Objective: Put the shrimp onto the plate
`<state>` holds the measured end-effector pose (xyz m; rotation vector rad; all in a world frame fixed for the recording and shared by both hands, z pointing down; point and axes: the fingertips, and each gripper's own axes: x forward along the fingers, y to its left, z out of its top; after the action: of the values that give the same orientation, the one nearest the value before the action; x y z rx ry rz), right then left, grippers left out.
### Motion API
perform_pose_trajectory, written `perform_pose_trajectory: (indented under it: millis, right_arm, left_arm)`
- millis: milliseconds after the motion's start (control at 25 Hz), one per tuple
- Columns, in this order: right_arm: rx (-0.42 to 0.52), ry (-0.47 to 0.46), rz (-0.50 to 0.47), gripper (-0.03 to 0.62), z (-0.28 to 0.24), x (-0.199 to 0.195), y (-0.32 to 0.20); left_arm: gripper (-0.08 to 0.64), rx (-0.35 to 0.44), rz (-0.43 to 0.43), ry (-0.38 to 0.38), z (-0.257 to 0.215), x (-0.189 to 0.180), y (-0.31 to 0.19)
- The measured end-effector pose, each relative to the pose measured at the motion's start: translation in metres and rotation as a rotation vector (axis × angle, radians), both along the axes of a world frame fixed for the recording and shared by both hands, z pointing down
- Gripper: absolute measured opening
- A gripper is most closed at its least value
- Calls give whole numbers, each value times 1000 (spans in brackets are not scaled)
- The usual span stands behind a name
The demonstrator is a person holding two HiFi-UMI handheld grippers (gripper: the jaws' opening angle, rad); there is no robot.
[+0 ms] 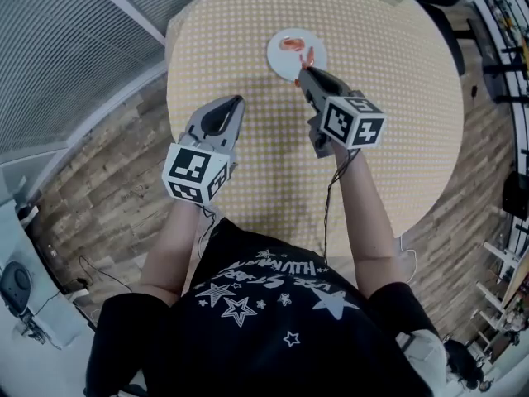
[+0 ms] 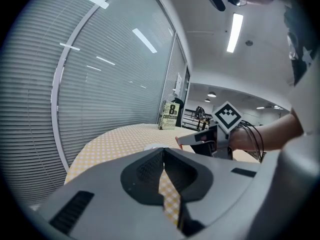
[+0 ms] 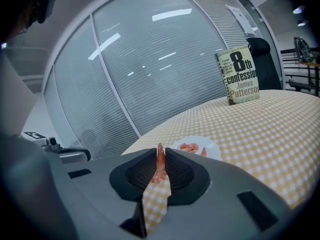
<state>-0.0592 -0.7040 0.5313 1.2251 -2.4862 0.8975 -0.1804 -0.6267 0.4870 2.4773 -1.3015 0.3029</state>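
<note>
A round tabletop (image 1: 248, 40) covered with a yellow-and-white checked cloth carries a small round white plate (image 1: 277, 56) on its far half. A curled pink-orange shrimp (image 1: 289, 44) lies on the plate, toward its far side. The right gripper view shows the same plate (image 3: 212, 146), with that pale pink shrimp (image 3: 189, 147) on it and a darker orange piece just beside it near the rim. Whether that piece is a second shrimp cannot be told.

The right hand-held gripper (image 1: 307, 70) reaches out to the near right edge of the plate. Its jaws are pinched on a slim orange shrimp (image 1: 310, 56), which sticks out past the tips and overlaps the plate's rim. In the gripper's own view (image 3: 160, 154) this held shrimp (image 3: 160, 166) stands upright between the two dark pads, its tail pointing up. The plate lies just beyond the jaws. Whether the held shrimp touches the plate cannot be told.

The left hand-held gripper (image 1: 240, 99) hangs over the near left part of the tabletop, well apart from the plate. Its own view (image 2: 163, 154) shows the jaw tips pressed together with nothing between them.

A paperback book with a yellowish cover (image 3: 240, 76) stands upright at the far edge of the tabletop.
</note>
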Motion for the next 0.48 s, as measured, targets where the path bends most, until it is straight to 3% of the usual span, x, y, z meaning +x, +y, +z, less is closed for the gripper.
perform_pose_trajectory:
  millis: [240,480]
  right_arm:
    - [-33,51,-2,55,28,-7,-19]
    - [-20,201,-44,55,54,-17,-31]
  left_arm:
    - [9,-10,-10,-1,9,-5,-10]
    - [9,-39,-8,-6,21,-6,-9]
